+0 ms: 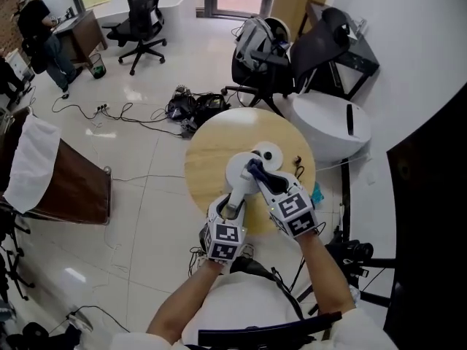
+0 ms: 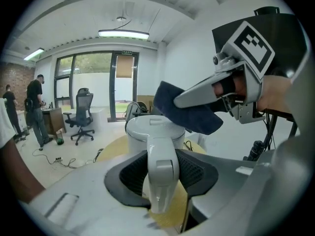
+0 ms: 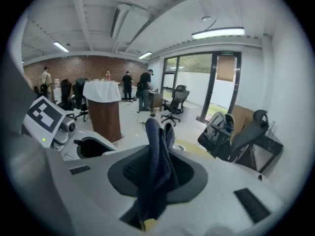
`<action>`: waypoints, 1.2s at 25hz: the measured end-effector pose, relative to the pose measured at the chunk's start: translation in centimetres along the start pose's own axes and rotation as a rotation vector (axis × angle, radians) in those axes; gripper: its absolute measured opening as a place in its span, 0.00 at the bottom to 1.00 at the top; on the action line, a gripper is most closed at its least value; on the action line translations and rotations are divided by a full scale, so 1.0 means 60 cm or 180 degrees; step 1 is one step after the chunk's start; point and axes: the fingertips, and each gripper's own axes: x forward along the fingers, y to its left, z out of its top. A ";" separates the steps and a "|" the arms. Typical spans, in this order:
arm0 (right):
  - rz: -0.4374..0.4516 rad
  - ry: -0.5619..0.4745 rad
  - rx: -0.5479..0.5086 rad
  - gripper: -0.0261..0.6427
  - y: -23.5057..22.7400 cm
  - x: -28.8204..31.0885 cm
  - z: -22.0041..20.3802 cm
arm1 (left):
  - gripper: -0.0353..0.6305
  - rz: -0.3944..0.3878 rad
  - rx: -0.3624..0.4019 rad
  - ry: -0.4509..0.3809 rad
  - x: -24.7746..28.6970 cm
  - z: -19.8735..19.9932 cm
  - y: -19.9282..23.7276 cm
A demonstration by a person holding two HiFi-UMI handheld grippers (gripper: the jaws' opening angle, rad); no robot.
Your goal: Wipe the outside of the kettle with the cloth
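My left gripper [image 2: 160, 178] has its jaws clamped on the handle [image 2: 161, 156] of the kettle [image 2: 142, 134], upright on the round bench [image 1: 208, 159]. The right gripper [image 3: 156, 176] has its jaws pinching the cloth [image 3: 158, 149] just over the lid [image 2: 153, 123]. Risk: the cloth looks thinly nipped, so rubbing could drag it free, and a hard sideways push could twist the kettle in my grip.

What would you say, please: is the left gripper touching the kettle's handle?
Touching. The left gripper view shows the left gripper closed on the kettle's handle, with its pads pressed against both sides and no gap showing.

A round wooden table [image 1: 208, 159] stands on the pale tiled floor [image 1: 146, 195]. On it are a white kettle [image 1: 239, 175], a round white disc [image 1: 271, 152] and a small dark item [image 1: 297, 158].
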 end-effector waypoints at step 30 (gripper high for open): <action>0.0353 0.0468 0.0034 0.17 -0.049 0.107 0.014 | 0.29 -0.0038 -0.0133 0.0005 0.000 -0.005 0.004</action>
